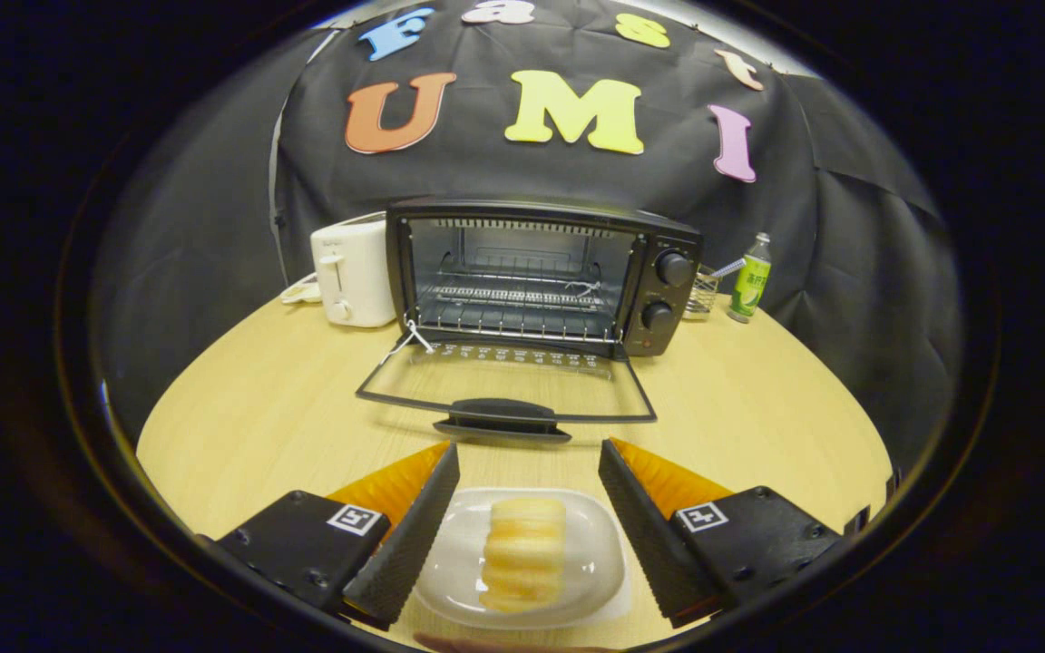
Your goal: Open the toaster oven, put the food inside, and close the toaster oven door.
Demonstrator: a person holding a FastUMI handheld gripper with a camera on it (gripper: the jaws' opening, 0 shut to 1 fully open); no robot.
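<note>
The black toaster oven (541,277) stands at the back of the wooden table, its glass door (504,385) folded flat down toward me with the handle (504,419) at the front. A wire rack (513,304) shows inside the lit cavity. Between my fingers sits a white plate (595,553) carrying ridged yellow food (522,551). My gripper (529,451) is open, its fingers (409,535) flanking the plate on both sides; whether they touch its rim I cannot tell.
A white toaster (355,272) stands just left of the oven. To the oven's right are a small wire holder (702,292) and a green bottle (749,278). Bare light wood table (259,408) lies between the plate and the open door.
</note>
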